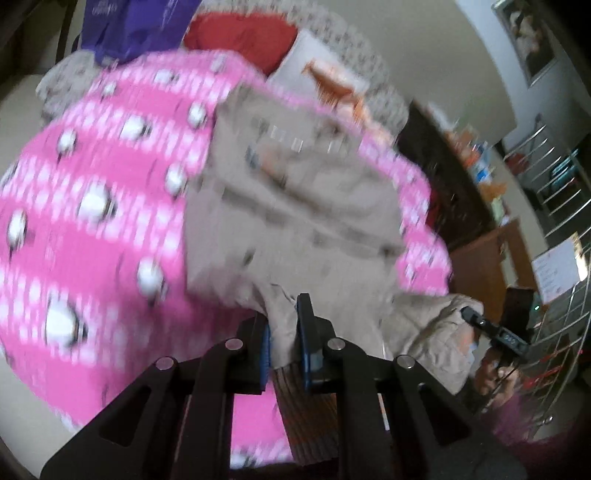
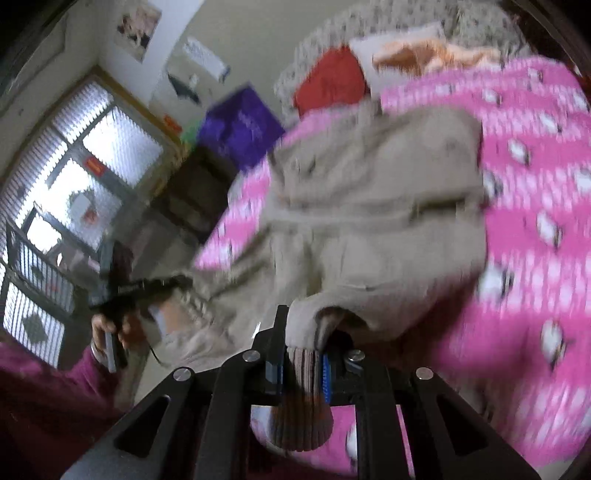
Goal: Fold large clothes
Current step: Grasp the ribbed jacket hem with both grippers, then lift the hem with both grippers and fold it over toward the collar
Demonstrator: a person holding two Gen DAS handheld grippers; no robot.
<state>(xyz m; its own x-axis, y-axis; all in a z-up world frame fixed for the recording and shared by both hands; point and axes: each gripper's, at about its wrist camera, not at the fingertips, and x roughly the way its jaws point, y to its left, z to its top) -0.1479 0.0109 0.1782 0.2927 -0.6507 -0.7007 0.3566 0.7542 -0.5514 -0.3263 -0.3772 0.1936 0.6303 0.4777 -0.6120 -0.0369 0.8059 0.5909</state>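
A large beige jacket (image 1: 295, 192) lies on a pink patterned bedspread (image 1: 92, 229); both views are motion-blurred. My left gripper (image 1: 284, 332) is shut on a beige fold with a ribbed brown cuff hanging below it. My right gripper (image 2: 299, 350) is shut on another part of the beige jacket (image 2: 369, 221), with its ribbed cuff (image 2: 303, 413) hanging between the fingers. The right gripper (image 1: 491, 328) shows at the right of the left wrist view. The left gripper (image 2: 122, 291) shows at the left of the right wrist view.
A red pillow (image 1: 240, 37), a white pillow (image 1: 321, 74) with an orange print and a purple bag (image 1: 136, 26) lie at the bed's head. Dark furniture (image 1: 443, 177) and a wire rack (image 1: 554, 206) stand beside the bed. A window (image 2: 74, 177) is at the left.
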